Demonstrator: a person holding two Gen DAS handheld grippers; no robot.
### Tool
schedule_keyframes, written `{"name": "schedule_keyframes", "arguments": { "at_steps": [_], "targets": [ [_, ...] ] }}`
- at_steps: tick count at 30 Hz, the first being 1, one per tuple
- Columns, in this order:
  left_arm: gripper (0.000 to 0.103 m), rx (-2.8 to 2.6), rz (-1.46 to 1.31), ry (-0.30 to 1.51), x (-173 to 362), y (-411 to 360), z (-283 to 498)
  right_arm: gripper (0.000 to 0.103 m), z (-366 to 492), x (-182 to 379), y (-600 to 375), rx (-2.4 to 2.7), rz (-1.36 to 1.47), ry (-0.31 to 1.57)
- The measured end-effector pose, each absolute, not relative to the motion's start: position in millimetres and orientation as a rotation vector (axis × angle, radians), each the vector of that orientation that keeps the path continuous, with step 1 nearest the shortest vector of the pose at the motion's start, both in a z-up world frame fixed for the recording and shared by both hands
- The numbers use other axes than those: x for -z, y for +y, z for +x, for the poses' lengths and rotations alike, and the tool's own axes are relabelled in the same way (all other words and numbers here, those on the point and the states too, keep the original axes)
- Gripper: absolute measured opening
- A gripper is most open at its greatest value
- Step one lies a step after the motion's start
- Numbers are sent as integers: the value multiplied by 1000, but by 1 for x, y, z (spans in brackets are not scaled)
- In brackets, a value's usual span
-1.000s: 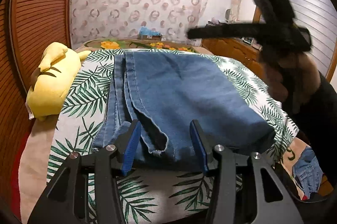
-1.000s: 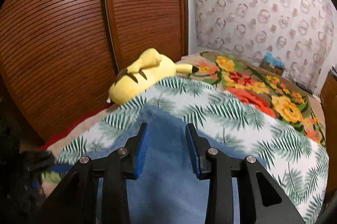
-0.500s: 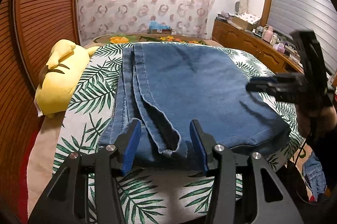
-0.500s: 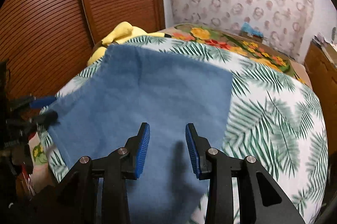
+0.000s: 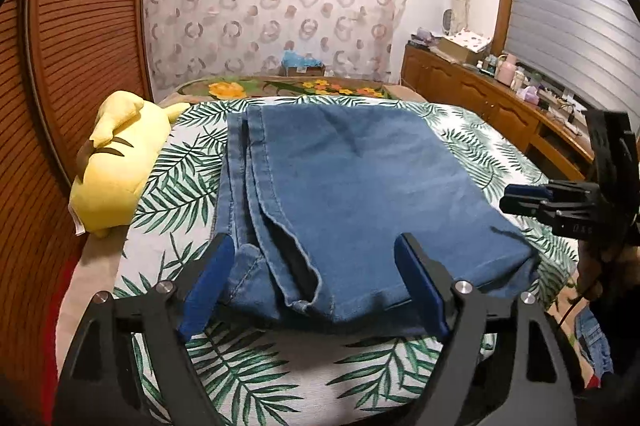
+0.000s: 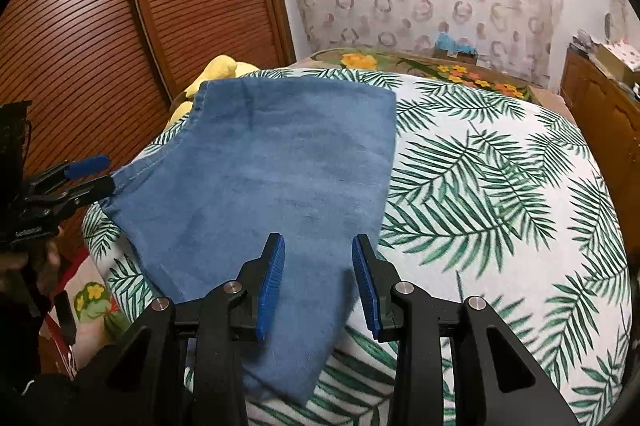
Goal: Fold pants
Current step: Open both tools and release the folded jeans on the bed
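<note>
Since before, left tool (image 5: 314, 284) opening wide over pants (image 5: 360, 186) — right tool (image 6: 318, 284) half-spread, empty.

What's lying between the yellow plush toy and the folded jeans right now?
Only bare palm-leaf bedspread separates the yellow plush toy from the jeans; the left wrist view shows it.

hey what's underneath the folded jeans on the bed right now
The jeans lie on a palm-leaf sheet, which shows all around them. A floral cover shows beyond that sheet. Whatever sits directly beneath the denim is covered.
</note>
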State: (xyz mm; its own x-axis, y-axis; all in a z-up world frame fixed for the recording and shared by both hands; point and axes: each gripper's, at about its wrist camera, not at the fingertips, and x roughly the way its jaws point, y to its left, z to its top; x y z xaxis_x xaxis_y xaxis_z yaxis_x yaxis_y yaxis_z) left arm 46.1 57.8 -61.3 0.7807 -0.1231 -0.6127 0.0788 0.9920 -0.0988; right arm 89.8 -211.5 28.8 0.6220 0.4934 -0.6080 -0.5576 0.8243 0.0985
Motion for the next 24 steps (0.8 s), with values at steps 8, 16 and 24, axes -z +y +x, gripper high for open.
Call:
{"name": "schedule_keyframes", "arguments": {
  "at_steps": [8,16,24],
  "targets": [
    [86,109,-51,658,58,42,47,37,74,-36,-227,-588,-79,667],
    [86,145,-14,681,64,14,47,49,70,-26,-225,-585,-72,702],
    [86,141,41,734,84,1,49,49,73,-16,-215,-574,-69,751]
  ]
}}
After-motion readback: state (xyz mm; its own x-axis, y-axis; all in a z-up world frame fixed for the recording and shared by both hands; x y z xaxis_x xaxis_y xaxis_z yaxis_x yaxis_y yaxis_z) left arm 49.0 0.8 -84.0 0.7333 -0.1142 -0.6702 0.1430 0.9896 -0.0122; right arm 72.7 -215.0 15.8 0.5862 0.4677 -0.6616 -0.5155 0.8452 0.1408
